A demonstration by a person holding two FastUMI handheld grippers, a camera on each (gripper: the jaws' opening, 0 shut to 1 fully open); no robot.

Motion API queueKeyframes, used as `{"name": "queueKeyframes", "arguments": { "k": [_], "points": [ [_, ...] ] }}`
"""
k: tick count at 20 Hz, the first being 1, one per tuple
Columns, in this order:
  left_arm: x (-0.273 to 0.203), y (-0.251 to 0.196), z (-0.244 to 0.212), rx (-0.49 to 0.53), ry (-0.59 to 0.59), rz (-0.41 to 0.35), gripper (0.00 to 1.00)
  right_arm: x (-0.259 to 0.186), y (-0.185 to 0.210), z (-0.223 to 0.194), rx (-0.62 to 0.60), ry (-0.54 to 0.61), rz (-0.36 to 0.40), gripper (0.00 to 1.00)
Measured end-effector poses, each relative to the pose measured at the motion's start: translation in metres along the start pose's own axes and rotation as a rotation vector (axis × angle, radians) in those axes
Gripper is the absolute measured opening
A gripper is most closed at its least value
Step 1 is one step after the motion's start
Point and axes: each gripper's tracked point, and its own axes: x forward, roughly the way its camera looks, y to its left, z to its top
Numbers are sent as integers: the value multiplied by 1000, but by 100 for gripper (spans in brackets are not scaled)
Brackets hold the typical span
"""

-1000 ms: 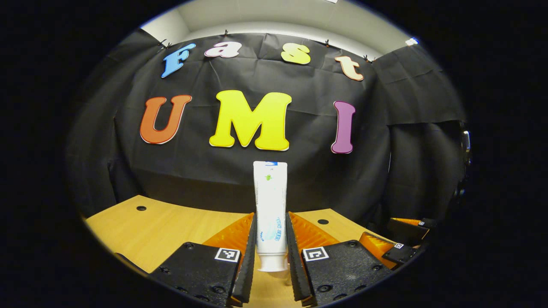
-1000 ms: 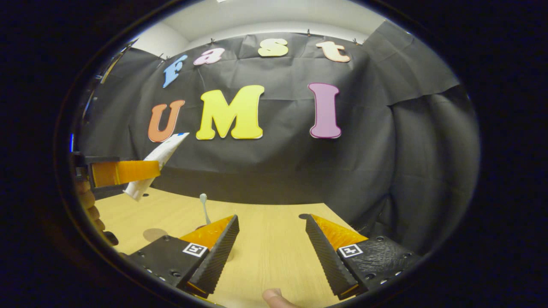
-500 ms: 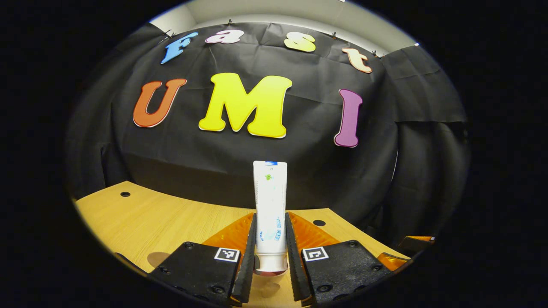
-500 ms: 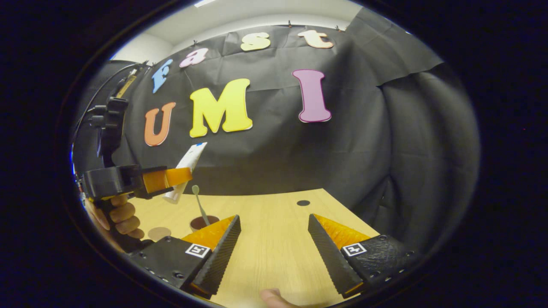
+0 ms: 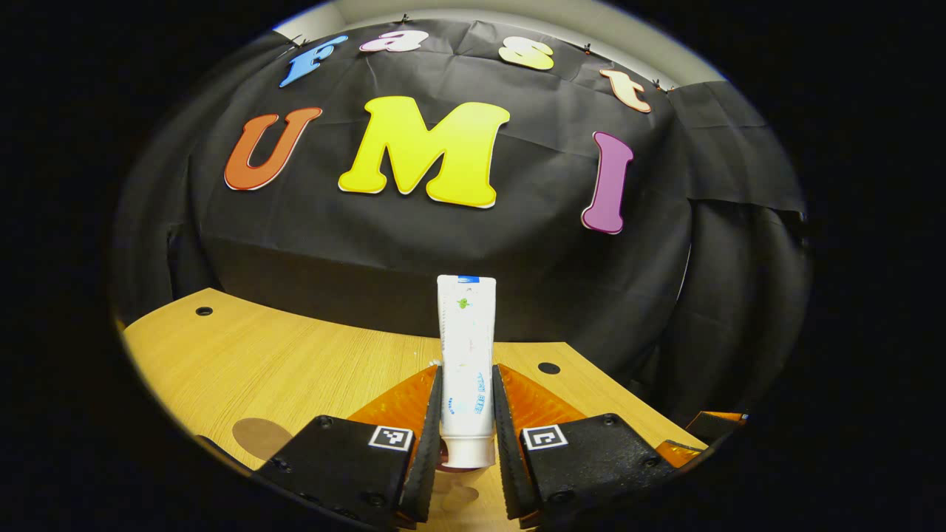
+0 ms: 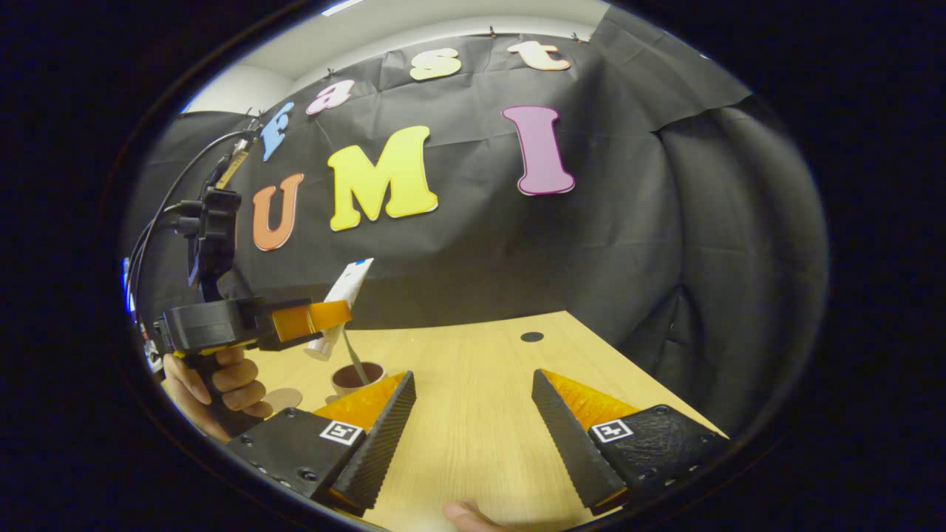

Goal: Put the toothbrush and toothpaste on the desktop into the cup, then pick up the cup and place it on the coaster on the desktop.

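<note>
A white, flat-ended toothpaste tube (image 5: pixel 466 362) stands cap-down, pinched between the left tongs (image 5: pixel 466 428) above the brown round cup (image 6: pixel 358 377), which holds a slim toothbrush (image 6: pixel 352 355). The right tongs (image 6: pixel 473 414), ribbed black, gape empty over the wood-grain surface (image 6: pixel 473 384).

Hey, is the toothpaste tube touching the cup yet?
Apart. In the right gripper view, the toothpaste tube, clamped in the left gripper, hangs with its cap above the cup, desktop showing between them.

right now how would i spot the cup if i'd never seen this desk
Start at the wooden desktop in the right gripper view and look to its left part, just under the left tool holding the white toothpaste. The cup is the small round one with a toothbrush standing in it, unlike the flat coaster beside it.
</note>
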Motion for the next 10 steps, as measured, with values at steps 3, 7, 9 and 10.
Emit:
{"name": "queueKeyframes", "arguments": {
  "k": [3, 7, 9, 10],
  "points": [
    [0, 3, -1, -8, 2, 0, 40, 0, 2, -2, 4, 3, 5, 96],
    [2, 3, -5, -8, 15, -2, 41, 2, 8, -7, 1, 19, 19, 96],
    [2, 7, -8, 7, 23, 17, 41, 4, 11, -9, 3, 25, 28, 94],
    [3, 9, -10, 10, 28, 23, 41, 3, 11, -10, 3, 26, 28, 93]
  ]
}}
